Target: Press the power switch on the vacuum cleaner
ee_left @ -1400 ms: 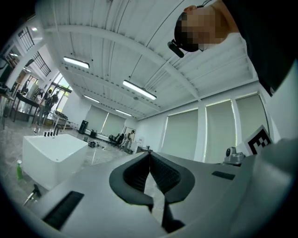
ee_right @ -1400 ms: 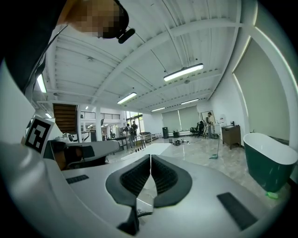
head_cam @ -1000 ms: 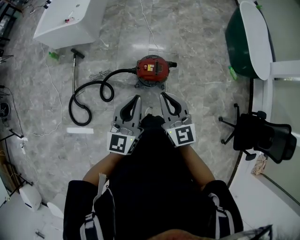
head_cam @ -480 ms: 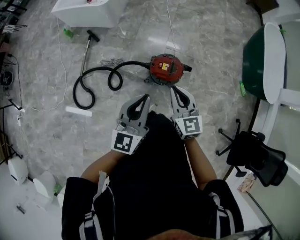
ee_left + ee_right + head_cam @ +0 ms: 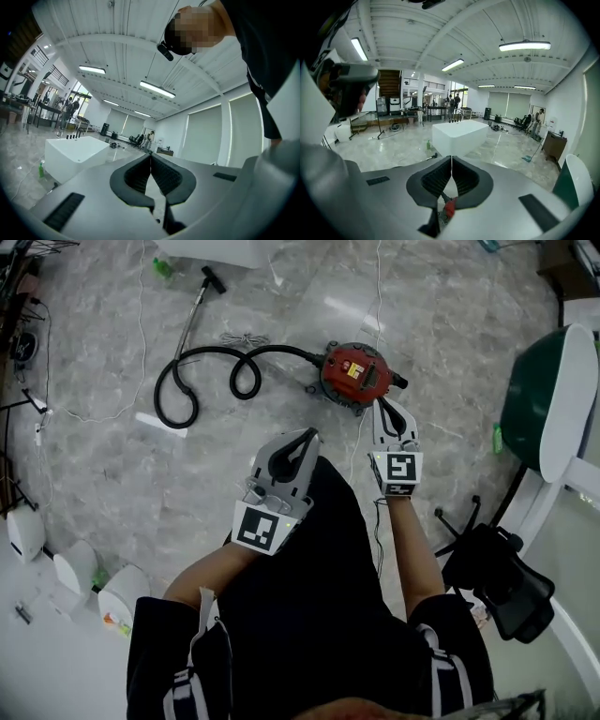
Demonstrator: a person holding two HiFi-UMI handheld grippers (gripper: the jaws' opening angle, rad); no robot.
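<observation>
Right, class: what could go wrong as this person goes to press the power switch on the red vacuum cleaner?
1. The right gripper, jaws shut, is near the round red vacuum cleaner's edge, not over its middle; a slanted press might slip off or shove it across the glossy stone floor.
2. A thin white cable and looped black hose lie near; a step forward might snag them.

The right tongs (image 5: 451,160) hide most of the vacuum cleaner (image 5: 449,207).

The right gripper (image 5: 383,406) lies just beside the red vacuum cleaner (image 5: 356,377), the left gripper (image 5: 307,435) apart.
</observation>
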